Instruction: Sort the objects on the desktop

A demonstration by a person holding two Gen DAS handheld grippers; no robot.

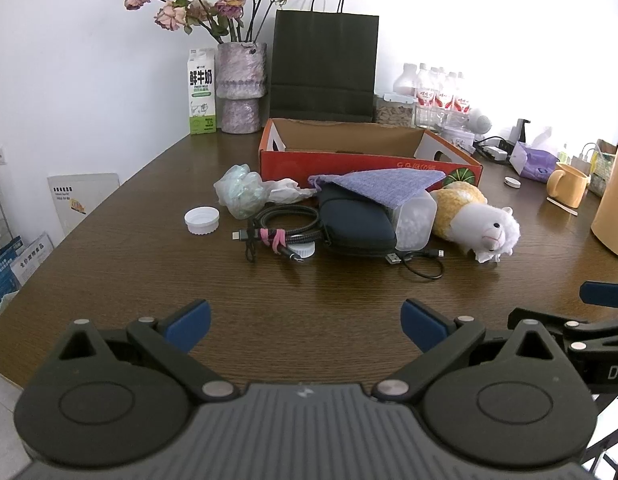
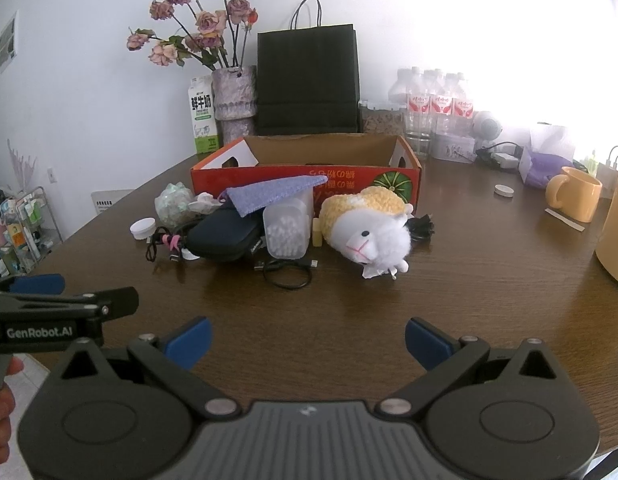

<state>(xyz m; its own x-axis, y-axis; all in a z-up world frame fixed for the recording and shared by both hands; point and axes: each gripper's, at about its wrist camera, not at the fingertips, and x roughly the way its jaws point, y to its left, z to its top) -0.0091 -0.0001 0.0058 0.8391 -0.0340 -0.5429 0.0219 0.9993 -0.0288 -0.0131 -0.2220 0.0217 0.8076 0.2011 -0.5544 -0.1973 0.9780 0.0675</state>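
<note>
The left hand-held gripper [image 1: 305, 326] hovers spread wide and empty above the surface [image 1: 129, 240]. Ahead, white cap [image 1: 202, 220], coiled cable [image 1: 283, 226], dark pouch [image 1: 355, 224] and plush sheep [image 1: 481, 222] lie before the red box [image 1: 365, 162]. The right hand-held gripper [image 2: 308, 344] is likewise wide and empty.

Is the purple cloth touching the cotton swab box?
Touching. The right wrist view shows the purple cloth draped over the top of the cotton swab box.
</note>
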